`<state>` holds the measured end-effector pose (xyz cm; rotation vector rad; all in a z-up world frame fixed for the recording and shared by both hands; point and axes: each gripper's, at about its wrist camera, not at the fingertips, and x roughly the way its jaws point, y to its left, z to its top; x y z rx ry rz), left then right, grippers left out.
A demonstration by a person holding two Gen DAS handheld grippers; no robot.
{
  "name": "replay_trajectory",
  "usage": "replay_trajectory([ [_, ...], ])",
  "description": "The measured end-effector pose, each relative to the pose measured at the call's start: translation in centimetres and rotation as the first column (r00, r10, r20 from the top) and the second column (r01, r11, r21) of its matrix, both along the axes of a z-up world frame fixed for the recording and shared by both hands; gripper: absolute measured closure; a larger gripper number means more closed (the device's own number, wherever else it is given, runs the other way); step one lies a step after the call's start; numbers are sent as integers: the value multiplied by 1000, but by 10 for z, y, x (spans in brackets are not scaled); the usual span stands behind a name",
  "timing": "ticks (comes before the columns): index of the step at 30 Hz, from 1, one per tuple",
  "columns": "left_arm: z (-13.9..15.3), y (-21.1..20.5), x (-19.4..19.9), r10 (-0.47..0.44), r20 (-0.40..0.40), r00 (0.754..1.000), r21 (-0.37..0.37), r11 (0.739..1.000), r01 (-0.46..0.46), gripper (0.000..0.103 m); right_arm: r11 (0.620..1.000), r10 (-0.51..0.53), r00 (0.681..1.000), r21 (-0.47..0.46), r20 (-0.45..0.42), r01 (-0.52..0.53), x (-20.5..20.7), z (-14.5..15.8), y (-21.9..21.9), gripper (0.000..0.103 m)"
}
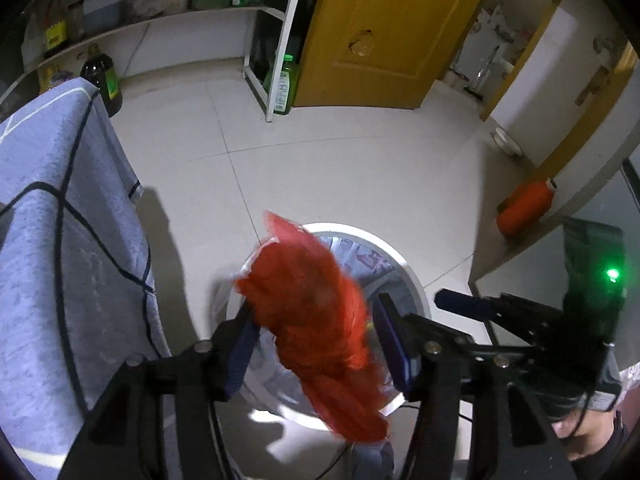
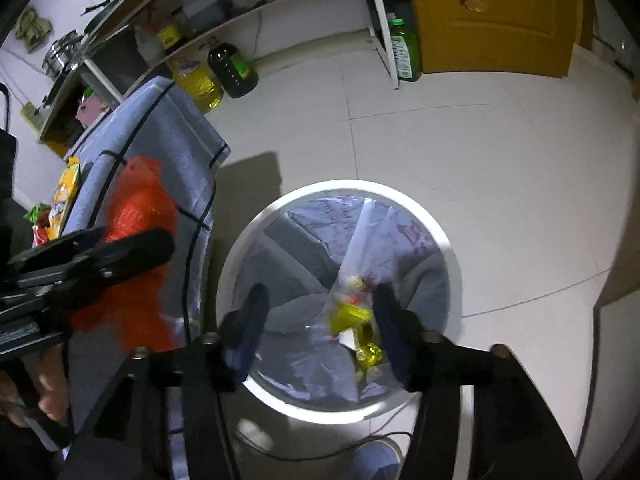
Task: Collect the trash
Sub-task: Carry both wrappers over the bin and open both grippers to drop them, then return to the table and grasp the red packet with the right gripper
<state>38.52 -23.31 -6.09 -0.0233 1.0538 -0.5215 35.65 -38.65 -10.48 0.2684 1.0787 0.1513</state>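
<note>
A white round trash bin (image 1: 412, 276) (image 2: 452, 256) with a grey plastic liner stands on the tiled floor below both grippers. In the left wrist view a red mesh bag (image 1: 316, 320), blurred, hangs loose between the wide-apart fingers of my left gripper (image 1: 316, 312) above the bin's left rim. The right wrist view shows the same red mesh bag (image 2: 140, 232) and left gripper (image 2: 100, 248) left of the bin. My right gripper (image 2: 320, 300) (image 1: 472, 304) stands open over the bin's mouth. A clear bag of yellow wrappers (image 2: 354, 312), blurred, lies between its fingers near the right one.
A table under a blue-grey cloth (image 1: 60, 240) (image 2: 172, 140) stands close on the bin's left, with snack packets (image 2: 64, 196) on it. Oil bottles (image 2: 232, 66), a green bottle (image 1: 286, 84) and shelves line the far wall beside a yellow door (image 1: 380, 32). An orange spool (image 1: 524, 208) lies at the right.
</note>
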Motion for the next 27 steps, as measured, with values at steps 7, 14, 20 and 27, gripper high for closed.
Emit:
replay_trajectory([
  [7,3,18,-5,44,3,999,-62,997,-44,33,999,-45,998,0,51,45,-12,18,-11,46],
  [14,53,48,-42,100,142,985,-152,985,-78,30,999,-49,968,-8,246,52,-43,77,-1,46],
  [20,88,89,-90,167,286,944,-186,976,-117,30,999,-50,939,7,340,50,-71,108,23,46],
  [27,99,148,-133,228,339,913,-202,965,-166,30,994,34,937,85,349,-67,-90,110,61,46],
])
